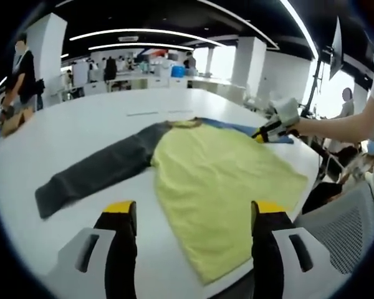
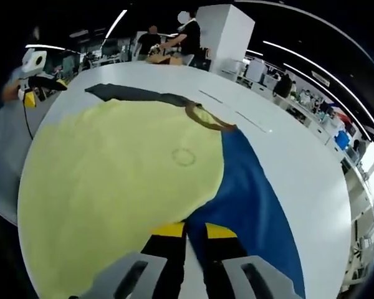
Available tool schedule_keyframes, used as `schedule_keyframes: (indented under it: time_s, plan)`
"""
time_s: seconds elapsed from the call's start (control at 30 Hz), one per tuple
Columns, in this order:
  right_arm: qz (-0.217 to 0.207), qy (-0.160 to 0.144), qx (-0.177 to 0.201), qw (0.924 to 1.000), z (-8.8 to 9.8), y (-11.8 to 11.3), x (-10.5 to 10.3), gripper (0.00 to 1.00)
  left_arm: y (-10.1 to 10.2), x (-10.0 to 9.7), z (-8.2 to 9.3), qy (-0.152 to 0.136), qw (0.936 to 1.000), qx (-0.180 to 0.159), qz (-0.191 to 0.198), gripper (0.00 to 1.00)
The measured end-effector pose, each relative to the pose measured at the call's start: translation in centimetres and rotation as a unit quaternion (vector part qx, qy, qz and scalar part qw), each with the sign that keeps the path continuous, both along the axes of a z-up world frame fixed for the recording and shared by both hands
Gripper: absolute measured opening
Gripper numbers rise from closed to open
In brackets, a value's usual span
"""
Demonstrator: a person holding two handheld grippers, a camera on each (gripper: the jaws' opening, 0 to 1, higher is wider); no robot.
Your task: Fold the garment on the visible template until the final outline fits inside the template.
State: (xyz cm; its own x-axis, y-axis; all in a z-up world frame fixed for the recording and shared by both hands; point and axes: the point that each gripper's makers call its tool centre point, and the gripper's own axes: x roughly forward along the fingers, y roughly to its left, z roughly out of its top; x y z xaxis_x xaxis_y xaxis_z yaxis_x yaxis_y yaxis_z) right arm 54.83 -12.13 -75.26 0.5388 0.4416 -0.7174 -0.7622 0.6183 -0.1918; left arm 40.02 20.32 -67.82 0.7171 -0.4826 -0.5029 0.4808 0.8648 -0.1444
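Left gripper view, table: a large white table [image 1: 81, 131] carries the whole job; an office with people stands behind it.
Garment: a long-sleeved top [image 1: 218, 180] lies spread flat on the table, with a pale yellow body, one dark grey sleeve [image 1: 100, 171] stretched straight out to the side, and one blue sleeve [image 2: 249, 193] on the far side.
Template: no outline can be made out on the table from these views, so I cannot tell how the garment sits against it.
Left gripper: the left gripper [image 1: 193, 215] hovers above the near hem with its jaws wide apart and nothing between them; it is clear of the cloth.
Right gripper: in the right gripper view the right gripper [image 2: 194, 230] has its yellow-tipped jaws nearly together at the blue sleeve, where that sleeve meets the yellow body; they appear to pinch the sleeve cloth, though the contact itself is partly hidden. From the left gripper view it shows at the far edge of the garment.
Step in hand: judging by the flat, unfolded body, this is the first fold, starting with the blue sleeve.
Next move: carry the blue sleeve across onto the yellow body, keeping it flat, then deal with the grey sleeve.
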Motion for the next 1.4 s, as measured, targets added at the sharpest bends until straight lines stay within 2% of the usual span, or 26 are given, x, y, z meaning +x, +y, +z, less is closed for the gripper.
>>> schedule_keyframes:
  time_s: [0.03,0.37,0.77,1.17,1.27,1.4]
  plan:
    - [0.001,0.002,0.001,1.0,-0.1,0.1,0.0,0.0,-0.1,-0.1,0.0,-0.001,1.0,-0.001,-0.001,0.68]
    - [-0.024,0.014,0.024,0.9993,0.1,-0.1,0.3,0.0,-0.5,-0.4,0.3,-0.002,1.0,-0.009,-0.003,0.66]
    - [-0.055,-0.01,0.031,0.9979,2.4,-0.8,0.7,0.0,-0.7,-0.1,0.8,-0.01,0.9999,-0.01,-0.007,0.65]
    - [-0.101,-0.012,0.031,0.9943,2.7,-2.1,1.2,0.0,-0.5,0.0,0.8,-0.01,0.9999,-0.007,-0.011,0.63]
    - [-0.116,-0.009,0.043,0.9922,2.8,-2.3,1.4,0.0,-0.5,-0.1,0.8,-0.01,0.9999,-0.007,-0.01,0.63]
    - [-0.121,-0.005,0.039,0.9918,2.5,-2.3,1.4,0.0,-0.5,-0.2,0.9,-0.013,0.9998,-0.008,-0.009,0.64]
